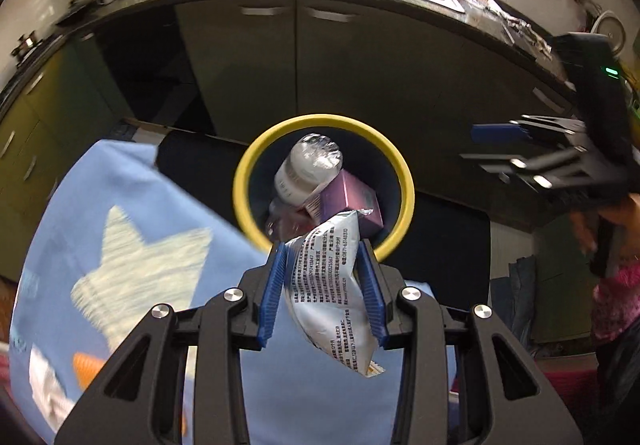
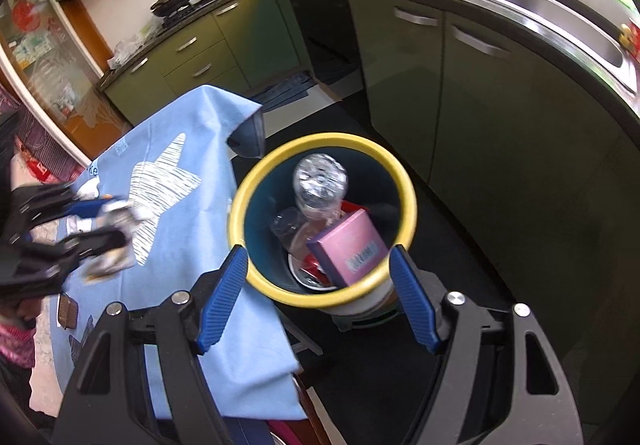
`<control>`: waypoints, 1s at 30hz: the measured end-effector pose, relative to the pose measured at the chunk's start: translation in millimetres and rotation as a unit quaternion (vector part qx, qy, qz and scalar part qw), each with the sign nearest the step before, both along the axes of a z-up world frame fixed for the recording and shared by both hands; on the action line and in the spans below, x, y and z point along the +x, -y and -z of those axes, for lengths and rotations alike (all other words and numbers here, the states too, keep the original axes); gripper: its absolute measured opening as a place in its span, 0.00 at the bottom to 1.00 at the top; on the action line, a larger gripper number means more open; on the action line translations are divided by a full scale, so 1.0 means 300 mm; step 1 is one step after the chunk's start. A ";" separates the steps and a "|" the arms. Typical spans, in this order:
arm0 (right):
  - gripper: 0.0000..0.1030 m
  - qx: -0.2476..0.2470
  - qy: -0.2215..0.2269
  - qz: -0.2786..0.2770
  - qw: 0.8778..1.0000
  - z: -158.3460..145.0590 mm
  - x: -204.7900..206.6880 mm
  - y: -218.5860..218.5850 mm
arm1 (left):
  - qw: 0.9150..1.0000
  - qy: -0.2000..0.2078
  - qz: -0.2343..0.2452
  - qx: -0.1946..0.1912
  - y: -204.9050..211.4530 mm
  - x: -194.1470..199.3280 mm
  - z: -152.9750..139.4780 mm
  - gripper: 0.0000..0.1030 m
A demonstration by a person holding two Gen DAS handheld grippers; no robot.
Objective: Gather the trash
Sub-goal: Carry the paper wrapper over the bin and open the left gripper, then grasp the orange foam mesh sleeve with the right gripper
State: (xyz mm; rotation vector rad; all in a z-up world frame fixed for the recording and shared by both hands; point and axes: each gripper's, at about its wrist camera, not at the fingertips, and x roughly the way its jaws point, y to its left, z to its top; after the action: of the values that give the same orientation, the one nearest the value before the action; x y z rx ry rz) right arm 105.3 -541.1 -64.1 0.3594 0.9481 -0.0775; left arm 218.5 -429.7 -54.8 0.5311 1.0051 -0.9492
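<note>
Left wrist: a wrapper (image 1: 332, 285) is clamped in the left gripper (image 1: 324, 285) above the bin (image 1: 404, 181), where a bottle (image 1: 308, 169) and box (image 1: 352, 201) lie.

Right wrist: the right gripper (image 2: 318, 297) is held empty, jaws spread, over the bin (image 2: 240, 213) beside the cloth (image 2: 192, 245).

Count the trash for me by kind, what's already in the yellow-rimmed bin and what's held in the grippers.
Clear plastic bottle: 1, in the bin
Pink-purple box: 1, in the bin
Clear plastic cup: 1, in the bin
Printed white wrapper: 1, clamped in the left gripper
Total: 4. Red scraps beneath can't be counted; the right gripper is empty.
</note>
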 end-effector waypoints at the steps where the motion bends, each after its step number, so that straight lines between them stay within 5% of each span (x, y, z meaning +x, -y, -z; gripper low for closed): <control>1: 0.67 0.001 -0.002 0.002 1.000 0.004 -0.011 0.013 | 1.000 -0.003 0.004 0.005 0.057 0.013 0.025 0.36; 9: 0.67 0.004 -0.004 0.022 1.000 0.030 -0.045 0.096 | 0.999 -0.019 0.004 0.044 0.280 0.109 0.202 0.37; 13: 0.67 0.006 -0.004 0.026 1.000 0.034 -0.050 0.113 | 0.998 -0.014 -0.017 0.054 0.288 0.135 0.240 0.61; 16: 0.67 0.002 -0.005 0.022 1.000 0.031 -0.048 0.105 | 0.999 -0.017 -0.026 0.041 0.236 0.134 0.202 0.63; 23: 0.68 0.003 -0.011 -0.011 1.000 0.047 -0.002 0.027 | 0.996 0.017 -0.080 -0.035 -0.102 0.023 -0.034 0.85; 30: 0.68 -0.014 -0.018 -0.113 0.993 0.054 0.141 -0.226 | 0.972 0.080 -0.205 -0.083 -0.620 -0.103 -0.160 0.91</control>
State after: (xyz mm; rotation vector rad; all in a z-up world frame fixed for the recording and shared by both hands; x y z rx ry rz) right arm 147.7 -473.3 -80.2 0.2244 1.0175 0.1094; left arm 187.5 -243.7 -6.7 0.2416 0.8375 -0.6029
